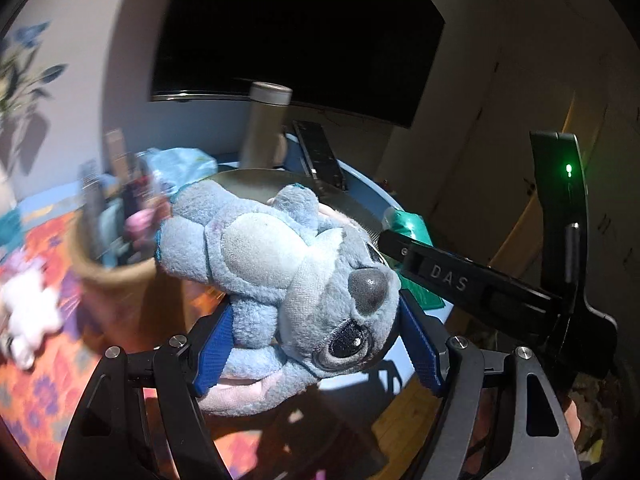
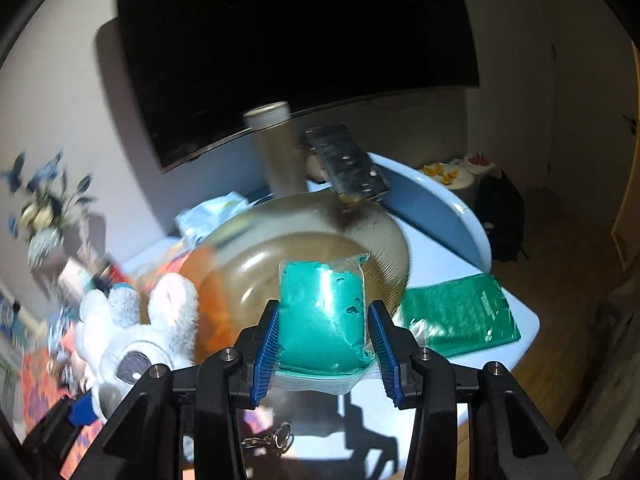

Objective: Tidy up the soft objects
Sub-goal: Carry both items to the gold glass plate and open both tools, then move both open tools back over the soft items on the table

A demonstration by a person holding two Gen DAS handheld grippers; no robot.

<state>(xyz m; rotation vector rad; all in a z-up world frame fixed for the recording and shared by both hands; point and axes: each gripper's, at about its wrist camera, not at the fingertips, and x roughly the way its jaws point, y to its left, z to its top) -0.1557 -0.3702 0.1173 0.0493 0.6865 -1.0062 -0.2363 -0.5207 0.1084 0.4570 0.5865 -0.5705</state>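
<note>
Both tools loaded up, one grab each

Left tool (image 1: 316, 340) has its blue pads (image 1: 216, 344) squeezed in on the head end of the blue plush (image 1: 280, 276), which sticks out forward and lies on its side between the black fingers. Right tool (image 2: 326, 344) is clamped on the teal putty bag (image 2: 324, 316), ribbed blue pads (image 2: 266, 354) pressing both sides, bag standing roughly upright in the grip. From the left wrist view, the right tool's black body (image 1: 560, 264) sits just off to the right, angled in toward the plush.
</note>
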